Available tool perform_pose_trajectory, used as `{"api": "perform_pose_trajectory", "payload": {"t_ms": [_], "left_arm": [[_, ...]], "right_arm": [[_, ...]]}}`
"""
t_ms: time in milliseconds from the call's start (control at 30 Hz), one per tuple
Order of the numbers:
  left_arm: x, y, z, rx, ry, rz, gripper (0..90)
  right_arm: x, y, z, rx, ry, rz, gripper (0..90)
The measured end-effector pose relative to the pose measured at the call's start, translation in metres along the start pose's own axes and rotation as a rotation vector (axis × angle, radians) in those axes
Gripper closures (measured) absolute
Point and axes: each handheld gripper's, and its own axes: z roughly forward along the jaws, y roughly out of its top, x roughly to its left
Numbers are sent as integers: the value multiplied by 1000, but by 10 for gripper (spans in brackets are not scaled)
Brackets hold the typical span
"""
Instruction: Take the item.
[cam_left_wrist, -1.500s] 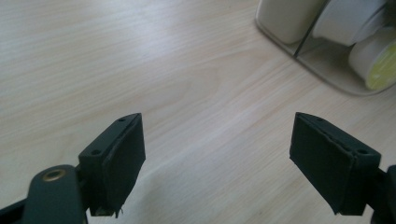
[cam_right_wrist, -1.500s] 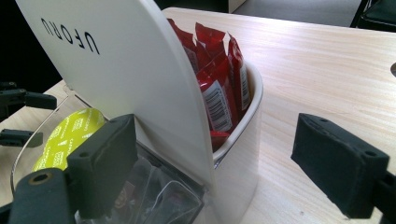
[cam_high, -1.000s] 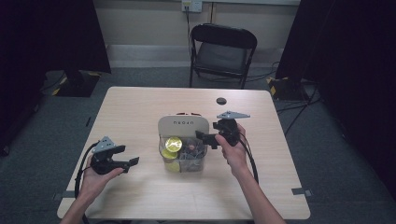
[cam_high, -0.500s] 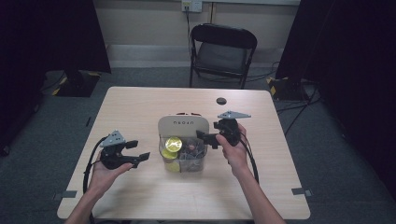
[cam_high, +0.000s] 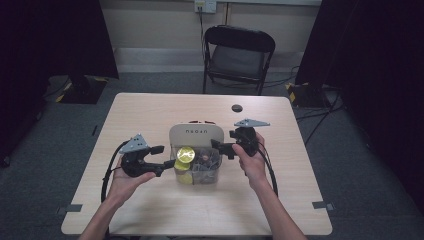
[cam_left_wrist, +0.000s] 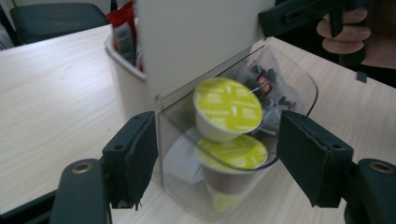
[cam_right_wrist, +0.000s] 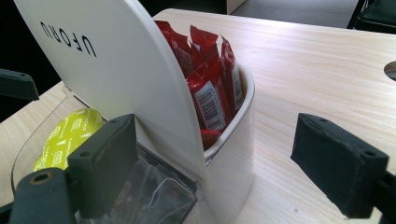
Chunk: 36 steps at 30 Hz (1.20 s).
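A: On the left, the left tool (cam_high: 167, 163) is in the person's left hand (cam_high: 125, 182), just beside the clear bin (cam_high: 200, 172) in the middle of the surface (cam_high: 150, 115). Its jaws have just been closing, yet they stand apart. In the left gripper view the corner of the bin and the two pods sit between them, and the pads (cam_left_wrist: 140, 154) do not press on anything.

B: And the pods, where are they?

A: Inside the clear bin, at its left side. The upper pod (cam_left_wrist: 227, 108) has a yellow-green lid and rests tilted on the lower pod (cam_left_wrist: 232, 156). Beside them, to the right, there are small dark packets (cam_left_wrist: 266, 86) in the same bin.

B: What is behind the bin?

A: A white panel (cam_high: 196, 135) with letters stands upright, and behind it a white cup holds red sachets (cam_right_wrist: 210, 79).

B: And on the right?

A: The right tool (cam_high: 220, 146) is held in the right hand (cam_high: 252, 160) at the bin's right side. Its jaws are spread wide; in the right gripper view the panel's edge and the white cup (cam_right_wrist: 238, 140) are between them, and I cannot see a pad touching. Farther back, a small dark disc (cam_high: 237, 108) lies on the surface, well apart.
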Motion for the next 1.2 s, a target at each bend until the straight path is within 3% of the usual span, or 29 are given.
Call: {"api": "perform_pose_trajectory", "payload": {"t_ms": [267, 567, 1200], "left_arm": [[-8, 9, 15, 18, -43, 15, 365], [-6, 9, 30, 50, -28, 26, 355], [-10, 11, 53, 85, -58, 33, 337]], "right_arm": [[-1, 0, 0, 3, 4, 1, 137], [-2, 0, 1, 3, 8, 2, 136], [0, -1, 0, 6, -1, 4, 138]]}}
